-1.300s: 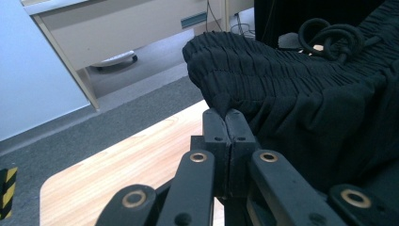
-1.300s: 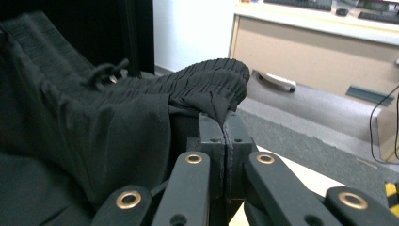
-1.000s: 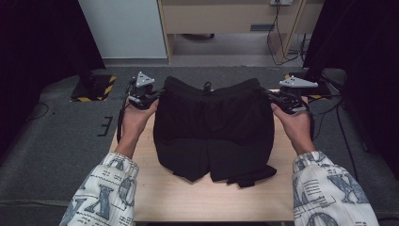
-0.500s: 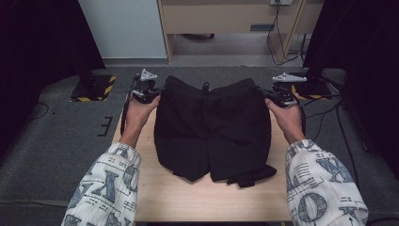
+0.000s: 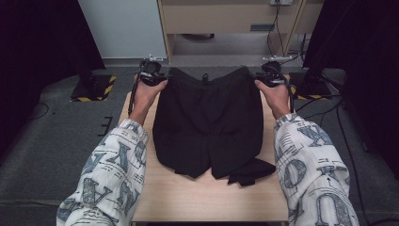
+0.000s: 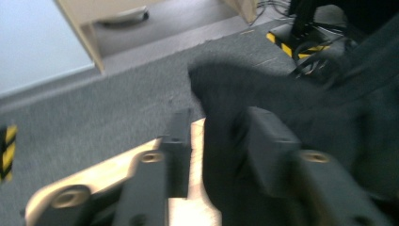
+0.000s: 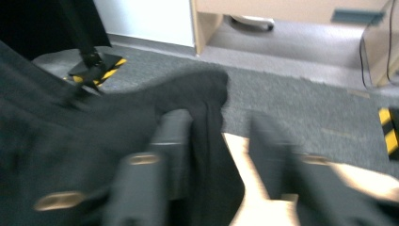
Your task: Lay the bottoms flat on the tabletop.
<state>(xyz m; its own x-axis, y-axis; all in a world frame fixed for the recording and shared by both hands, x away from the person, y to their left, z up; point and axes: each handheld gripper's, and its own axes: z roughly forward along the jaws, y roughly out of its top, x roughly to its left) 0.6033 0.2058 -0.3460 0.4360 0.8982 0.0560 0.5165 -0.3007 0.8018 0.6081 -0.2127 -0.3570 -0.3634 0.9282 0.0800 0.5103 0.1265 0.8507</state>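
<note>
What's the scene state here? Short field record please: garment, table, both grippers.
garment: black shorts, spread flat, waistband at the far edge, a loose flap at the near right hem
table: light wooden table, shorts cover its far half
left gripper: at the waistband's left corner, jaws just opening, cloth between them
right gripper: at the waistband's right corner, jaws just opening, cloth edge between them
floor: grey carpet

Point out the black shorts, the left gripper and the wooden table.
black shorts (image 5: 209, 122): high view, middle of the fabric, below the waistband.
left gripper (image 5: 151, 74): high view, its black head at the waistband's left corner.
wooden table (image 5: 207, 197): high view, bare top near the front edge.
</note>
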